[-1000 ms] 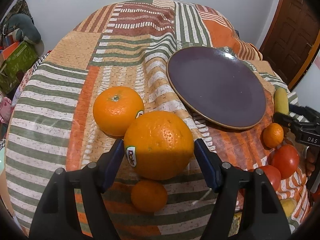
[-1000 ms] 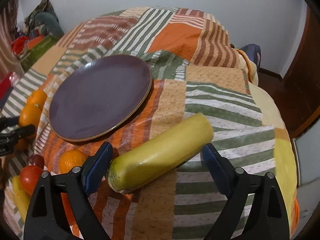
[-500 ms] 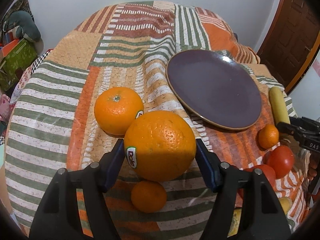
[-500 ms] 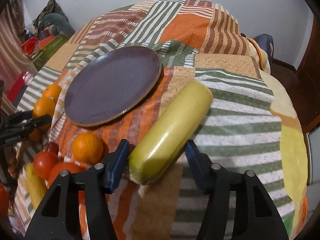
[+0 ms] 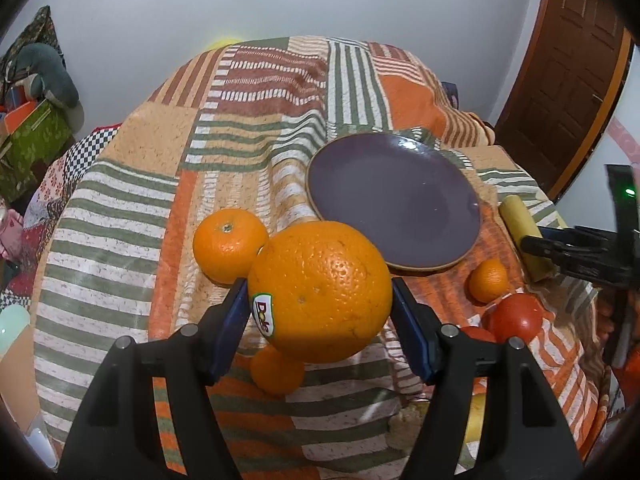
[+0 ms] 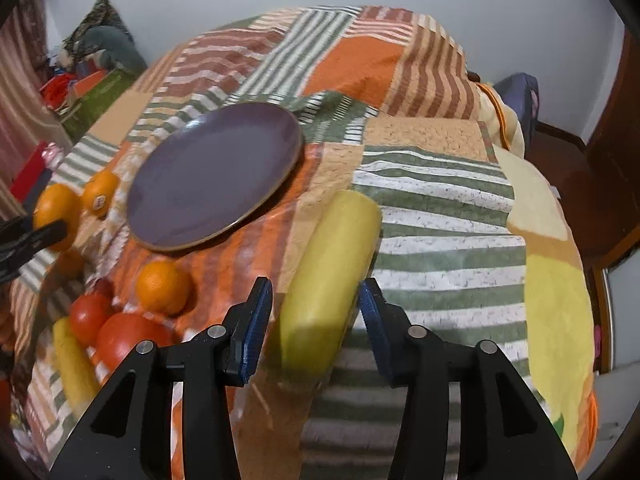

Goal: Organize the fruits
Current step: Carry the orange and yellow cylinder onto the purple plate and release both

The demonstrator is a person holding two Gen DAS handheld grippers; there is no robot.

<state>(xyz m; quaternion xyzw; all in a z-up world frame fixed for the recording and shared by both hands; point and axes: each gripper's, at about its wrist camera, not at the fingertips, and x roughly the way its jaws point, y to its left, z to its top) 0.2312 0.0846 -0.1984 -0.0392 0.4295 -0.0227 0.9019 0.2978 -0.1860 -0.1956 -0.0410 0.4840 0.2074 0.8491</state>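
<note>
My left gripper [image 5: 318, 318] is shut on a large orange with a Dole sticker [image 5: 320, 292] and holds it above the quilt. A second orange [image 5: 229, 245] lies just behind it and a small mandarin [image 5: 277, 371] below. My right gripper [image 6: 316, 320] has its jaws around a long yellow fruit [image 6: 328, 280]; the right pad touches it, the left pad stands a little off. The purple plate [image 5: 394, 200] lies bare on the quilt, also in the right wrist view [image 6: 216, 174]. The yellow fruit [image 5: 524, 236] shows at the right in the left wrist view.
A mandarin [image 6: 162, 288], two tomatoes [image 6: 128, 340] and another yellow fruit [image 6: 74, 364] lie at the quilt's near left. Boxes and clutter [image 5: 32, 136] stand left of the bed. A wooden door [image 5: 568, 64] is at the right.
My left gripper has lifted the large orange up from the quilt. My right gripper has closed in around the yellow fruit, which has turned more upright between the jaws.
</note>
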